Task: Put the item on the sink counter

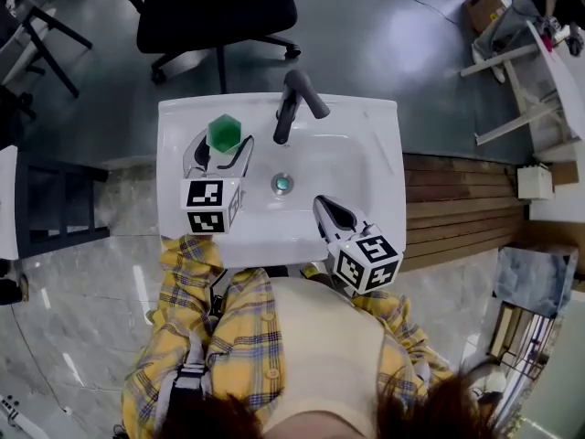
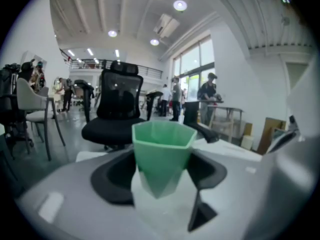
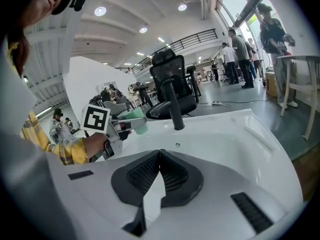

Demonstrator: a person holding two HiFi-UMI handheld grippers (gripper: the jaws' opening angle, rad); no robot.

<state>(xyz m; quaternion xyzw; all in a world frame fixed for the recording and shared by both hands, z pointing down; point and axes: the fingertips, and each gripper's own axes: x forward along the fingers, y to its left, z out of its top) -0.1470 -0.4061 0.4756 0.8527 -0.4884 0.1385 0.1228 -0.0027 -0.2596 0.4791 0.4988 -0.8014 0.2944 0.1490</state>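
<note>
Left hand-held gripper (image 1: 224, 147) pinches the cup (image 1: 224, 131) at its jaw tips; cup upright, mouth up. Directly beneath it: back left corner of the sink (image 1: 174, 122); can't tell if the cup's base touches yet. Right hand-held gripper (image 1: 322, 205) pressed together, empty, well off to its right. Judging by that, the placing falls to the left one, straight down.

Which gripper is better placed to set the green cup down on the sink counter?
Left. The left gripper grips the green cup over the back left corner of the counter, beside the tap. The right gripper is shut, empty, over the basin.
</note>
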